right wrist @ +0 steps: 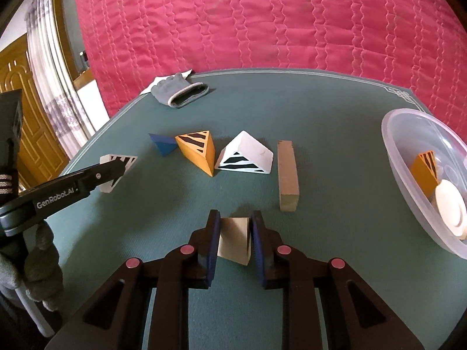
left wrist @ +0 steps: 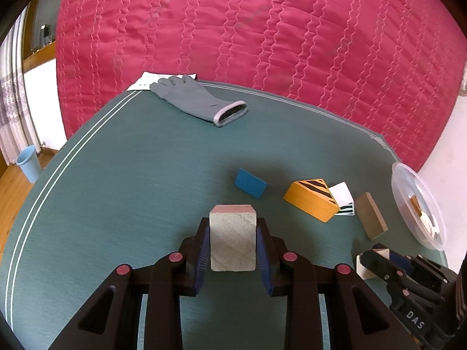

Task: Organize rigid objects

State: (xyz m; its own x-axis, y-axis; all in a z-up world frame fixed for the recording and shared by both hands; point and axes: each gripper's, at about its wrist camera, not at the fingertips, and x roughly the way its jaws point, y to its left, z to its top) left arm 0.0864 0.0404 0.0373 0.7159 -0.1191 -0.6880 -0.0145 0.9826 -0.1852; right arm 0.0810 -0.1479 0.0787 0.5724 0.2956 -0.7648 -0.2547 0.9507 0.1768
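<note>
Overhead-wise, teal mat (right wrist: 335,175) against quilted pink bedspread (right wrist: 262,20), wooden door (right wrist: 26,110) leftward.

I see matt green cloth on the table (right wrist: 335,110), a translucent glossy plastic bowl (right wrist: 408,157), and a plain wooden bar (right wrist: 287,172).

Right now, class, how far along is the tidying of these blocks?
Done: the clear bowl holds an orange striped block and a white disc.
In hand: the left gripper has its jaws shut on a pale block, and the right gripper on a plain wooden wedge.
Left: a blue wedge, an orange striped wedge, a white striped wedge and a wooden bar lie on the mat.
</note>
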